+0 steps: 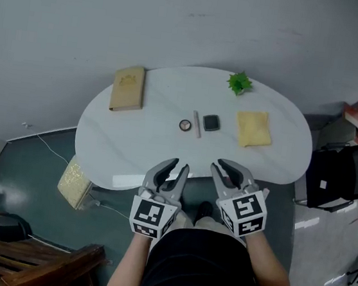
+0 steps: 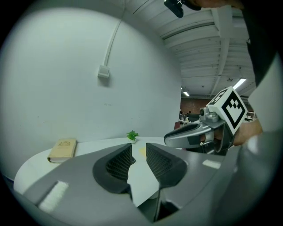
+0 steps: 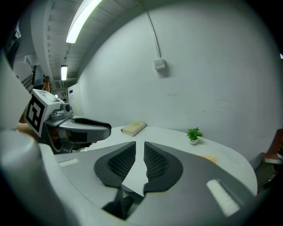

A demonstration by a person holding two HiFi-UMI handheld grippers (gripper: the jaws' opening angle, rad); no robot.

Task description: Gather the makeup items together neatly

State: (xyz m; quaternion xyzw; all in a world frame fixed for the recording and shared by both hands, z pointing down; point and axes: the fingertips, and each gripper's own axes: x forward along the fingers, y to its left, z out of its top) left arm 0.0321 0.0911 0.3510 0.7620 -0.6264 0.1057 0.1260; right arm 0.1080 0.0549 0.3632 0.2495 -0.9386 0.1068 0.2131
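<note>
We see three small makeup items lying close together near the middle of the white oval table point(image 1: 139, 147). On the left is a round compact point(image 1: 185, 125) with a dark rim and a paler centre. Just beside it lies a thin pale stick point(image 1: 197, 123), and to the right of that a dark square compact point(image 1: 211, 122) with rounded corners, set slightly askew. The stick is the only one with a clear long axis: it lies flat and runs almost straight away from us, its far end leaning a little to the left. We cannot tell which end is its tip. It sits between the two compacts, very near both, though we cannot tell whether they touch. A tan book point(image 1: 128, 87) lies well apart at the far left, a small green plant point(image 1: 239, 83) stands at the far edge, and a yellow pouch point(image 1: 253, 129) lies near the square compact on its right. We hold the left gripper point(image 1: 180, 167) and the right gripper point(image 1: 223, 166) over the table's near edge, short of the items. The left jaws stand a little apart with nothing between them. The right jaws leave a narrower gap, also with nothing in it.
</note>
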